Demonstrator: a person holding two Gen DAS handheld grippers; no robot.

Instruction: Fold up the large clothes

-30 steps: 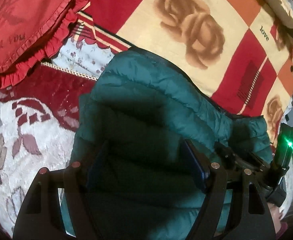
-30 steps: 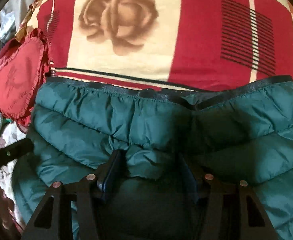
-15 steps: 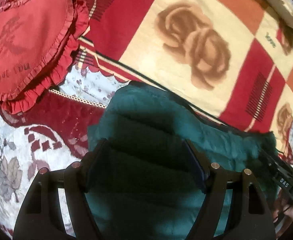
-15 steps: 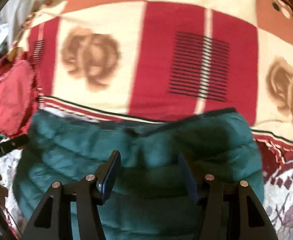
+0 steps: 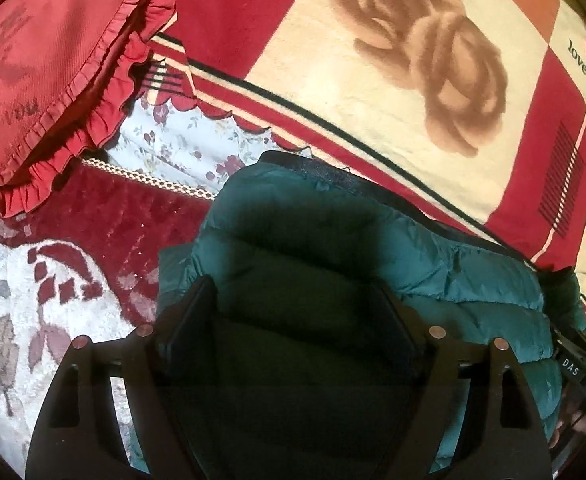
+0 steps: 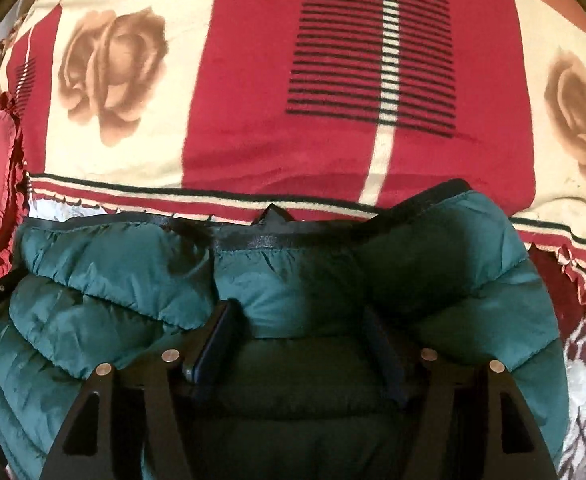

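both claws over the teal puffer jacket (image 5: 433, 256), which lies bunched on the bed, its dark-trimmed hem at 12 o'clock against the red/cream rose blanket (image 5: 373, 60). left gripper (image 5: 297, 316): jaws opening, wide, padded fabric bulging between the pads; can't tell if the pads press on it. right gripper (image 6: 299, 332): jaws opening, a quilted fold sits between them, left pad (image 6: 213, 344) against the fabric. in the left view the heart cushion (image 5: 45, 64) sits at 10 o'clock, well apart from the jacket; floral bedcover (image 5: 33, 300) at 8. right gripper's frame shows at 4 o'clock.
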